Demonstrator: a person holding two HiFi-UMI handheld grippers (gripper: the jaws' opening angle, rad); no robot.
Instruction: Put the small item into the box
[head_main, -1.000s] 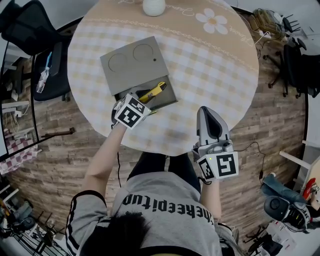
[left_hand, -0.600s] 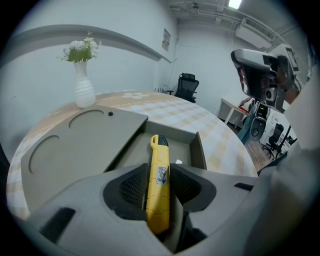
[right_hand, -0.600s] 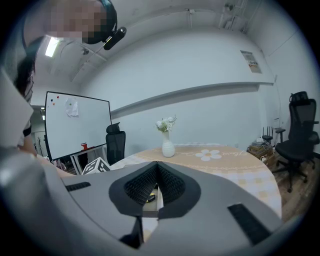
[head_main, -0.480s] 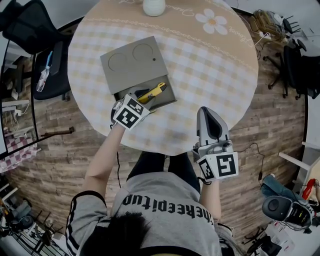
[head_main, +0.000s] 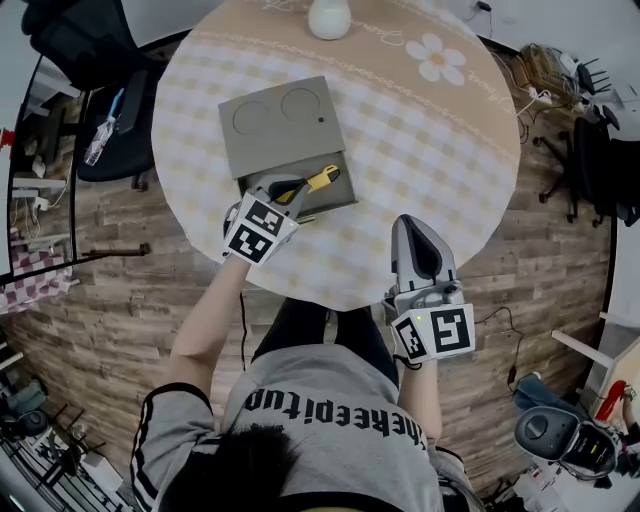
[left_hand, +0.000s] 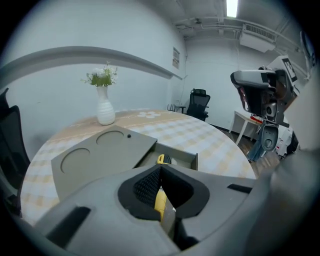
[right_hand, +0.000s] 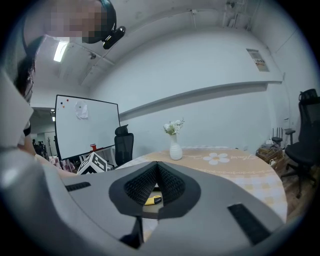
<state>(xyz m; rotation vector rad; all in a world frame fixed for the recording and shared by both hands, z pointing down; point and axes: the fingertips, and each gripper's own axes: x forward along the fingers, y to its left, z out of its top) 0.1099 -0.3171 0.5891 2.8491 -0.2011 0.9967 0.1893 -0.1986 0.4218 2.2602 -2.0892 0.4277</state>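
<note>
Left gripper view is showing my left gripper (left_hand: 160, 174) pressing shut on nothing after standing wide a moment ago. The yellow knife (head_main: 318, 181) is lying inside the box (head_main: 282, 135), so the drop seems done.

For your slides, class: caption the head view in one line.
Yellow cutter lying in the open grey box on a round checked table.

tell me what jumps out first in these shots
The yellow utility knife lying in the open compartment of the grey box on the round checked table stands out most. The left gripper sits at that compartment's near edge, fingers closed; the right gripper reaches over the table's near edge, fingers closed too.
</note>
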